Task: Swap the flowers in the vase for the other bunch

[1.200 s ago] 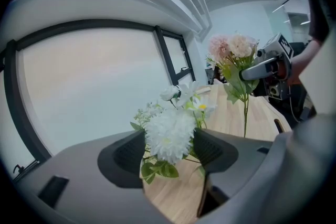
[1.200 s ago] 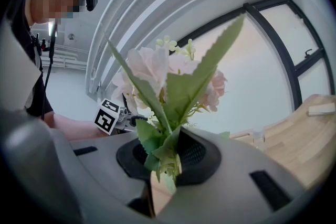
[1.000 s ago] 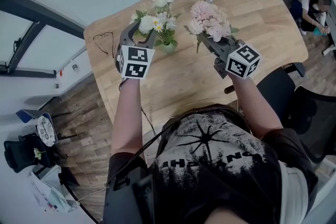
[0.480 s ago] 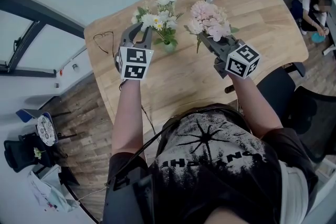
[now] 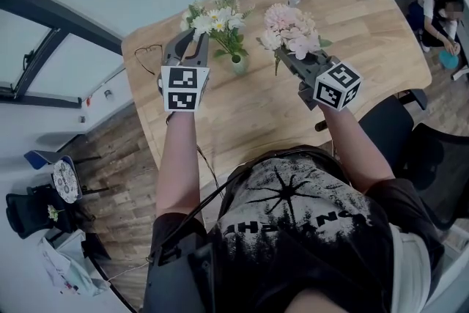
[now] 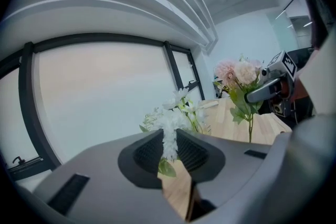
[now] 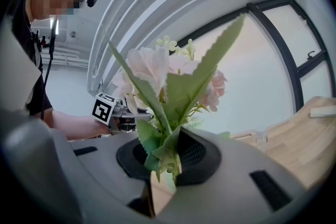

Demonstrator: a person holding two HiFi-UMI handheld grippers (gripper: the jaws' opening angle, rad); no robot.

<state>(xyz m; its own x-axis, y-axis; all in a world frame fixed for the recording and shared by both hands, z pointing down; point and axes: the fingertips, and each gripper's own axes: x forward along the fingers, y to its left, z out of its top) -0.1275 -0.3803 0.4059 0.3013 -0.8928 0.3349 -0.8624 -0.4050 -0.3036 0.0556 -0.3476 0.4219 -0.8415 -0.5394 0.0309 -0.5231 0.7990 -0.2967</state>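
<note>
The vase stands on the table, holding the first bunch, left of the second bunch.

My right claw clamps the leafy stems of the pink bunch, its blooms upright against a tall window. Beyond the leaves, my left gripper hovers; wooden tabletop behind.

1. left gripper: borne on an outstretched left forearm, tipped slightly downward. Jaws have just been closing and now pinch the white bunch.
2. right gripper: borne on an outstretched right forearm, held level. Jaws clamp the pink bunch.
</note>
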